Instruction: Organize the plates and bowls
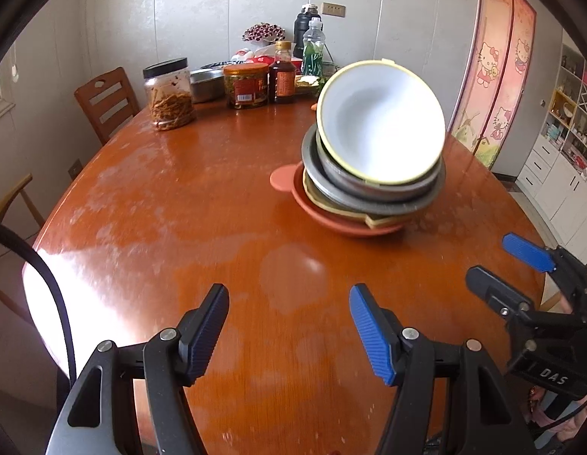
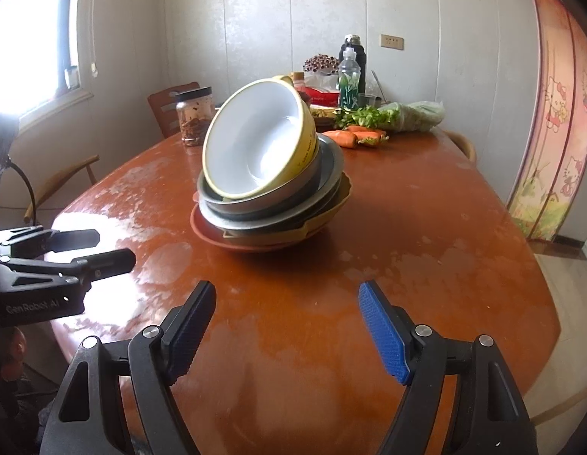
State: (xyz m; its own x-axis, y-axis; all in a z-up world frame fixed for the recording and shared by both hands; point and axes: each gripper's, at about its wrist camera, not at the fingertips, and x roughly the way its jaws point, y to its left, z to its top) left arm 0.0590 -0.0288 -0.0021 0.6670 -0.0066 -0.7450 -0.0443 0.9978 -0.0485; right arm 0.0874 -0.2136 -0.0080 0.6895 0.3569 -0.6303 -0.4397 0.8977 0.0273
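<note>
Both empty: left gripper (image 1: 289, 326) and right gripper (image 2: 286, 326) hung unclenched, the stacked dishes well ahead. That yellow bowl (image 1: 380, 121) perched tilted on top; a nudge could've toppled it.

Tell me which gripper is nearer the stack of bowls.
Right, though only narrowly. The right gripper faces the stack of bowls almost straight ahead; the left gripper sits back with the stack off to its right. Both are open and empty.
</note>
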